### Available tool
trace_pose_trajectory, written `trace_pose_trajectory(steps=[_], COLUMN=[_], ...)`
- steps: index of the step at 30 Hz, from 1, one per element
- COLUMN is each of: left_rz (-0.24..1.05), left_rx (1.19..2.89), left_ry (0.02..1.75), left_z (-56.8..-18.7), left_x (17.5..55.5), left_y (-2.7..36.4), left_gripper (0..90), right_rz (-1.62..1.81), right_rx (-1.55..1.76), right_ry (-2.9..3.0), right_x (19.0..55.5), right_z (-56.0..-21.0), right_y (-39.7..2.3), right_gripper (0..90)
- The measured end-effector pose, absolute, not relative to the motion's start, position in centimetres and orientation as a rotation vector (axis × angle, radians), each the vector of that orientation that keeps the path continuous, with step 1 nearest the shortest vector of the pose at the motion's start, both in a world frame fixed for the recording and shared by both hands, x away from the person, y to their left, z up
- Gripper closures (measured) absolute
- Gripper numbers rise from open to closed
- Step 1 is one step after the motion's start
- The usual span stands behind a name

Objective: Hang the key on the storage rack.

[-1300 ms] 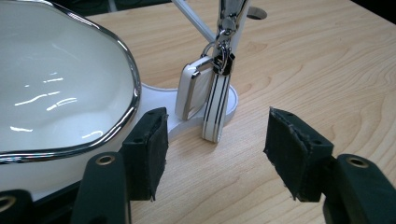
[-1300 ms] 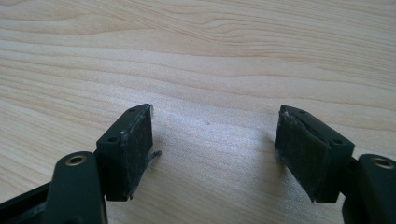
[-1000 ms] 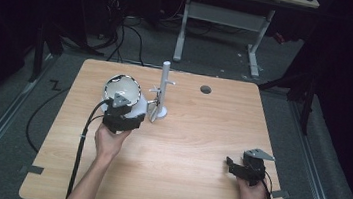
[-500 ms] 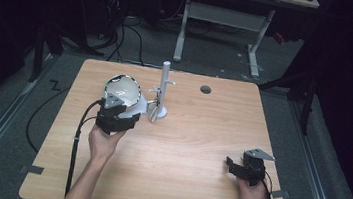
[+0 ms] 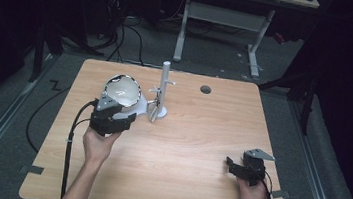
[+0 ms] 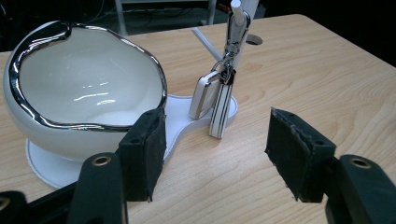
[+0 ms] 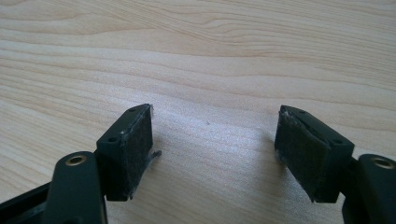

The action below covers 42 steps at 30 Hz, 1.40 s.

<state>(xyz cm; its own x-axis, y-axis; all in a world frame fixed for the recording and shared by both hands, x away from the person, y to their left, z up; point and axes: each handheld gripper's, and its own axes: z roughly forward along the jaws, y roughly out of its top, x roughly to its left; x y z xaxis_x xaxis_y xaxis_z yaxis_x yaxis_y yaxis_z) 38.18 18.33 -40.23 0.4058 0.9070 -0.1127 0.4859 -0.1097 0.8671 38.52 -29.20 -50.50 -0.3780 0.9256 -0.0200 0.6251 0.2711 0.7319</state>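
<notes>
Left gripper view: we see the left tool (image 6: 215,154) parted and empty before the white bowl (image 6: 84,93) and key fob (image 6: 217,100); the right tool (image 7: 215,154) gapes over the bare table (image 7: 210,56).

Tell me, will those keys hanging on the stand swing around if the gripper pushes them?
Probably yes. The keys dangle from a clip on the stand's peg, so they would likely swing and flop. Their lower ends look close to the white base, which may stop them early. They seem small and light.
</notes>
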Motion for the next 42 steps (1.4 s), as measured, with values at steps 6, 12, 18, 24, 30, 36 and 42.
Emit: trace_pose_trajectory(steps=[6, 12, 18, 24, 30, 36, 42], left_rz=[0.574, 0.574, 0.582, 0.575, 0.577, 0.564, 0.559], left_rx=[1.730, 1.714, 1.711, 1.679, 1.678, 1.665, 1.657], left_ry=[1.230, 1.238, 1.247, 1.257, 1.274, 1.295, 1.303], left_z=[-40.4, -40.6, -40.5, -40.8, -41.4, -42.1, -42.6], left_x=[37.8, 37.2, 36.7, 36.0, 35.4, 34.7, 34.4], left_y=[18.8, 19.4, 19.8, 20.5, 21.0, 21.5, 21.6], left_gripper=[38.0, 37.8, 37.5, 37.2, 37.2, 37.2, 37.1], right_rz=[0.898, 0.898, 0.898, 0.898, 0.898, 0.898, 0.898], right_rx=[1.397, 1.398, 1.396, 1.395, 1.396, 1.396, 1.398], right_ry=[2.100, 2.100, 2.100, 2.101, 2.100, 2.100, 2.099], right_x=[38.5, 38.5, 38.5, 38.5, 38.5, 38.5, 38.5], right_z=[-50.5, -50.5, -50.5, -50.5, -50.5, -50.5, -50.5], right_y=[-29.2, -29.2, -29.2, -29.2, -29.2, -29.2, -29.2], right_gripper=[27.9, 27.9, 27.9, 27.9, 27.9, 27.9, 27.9])
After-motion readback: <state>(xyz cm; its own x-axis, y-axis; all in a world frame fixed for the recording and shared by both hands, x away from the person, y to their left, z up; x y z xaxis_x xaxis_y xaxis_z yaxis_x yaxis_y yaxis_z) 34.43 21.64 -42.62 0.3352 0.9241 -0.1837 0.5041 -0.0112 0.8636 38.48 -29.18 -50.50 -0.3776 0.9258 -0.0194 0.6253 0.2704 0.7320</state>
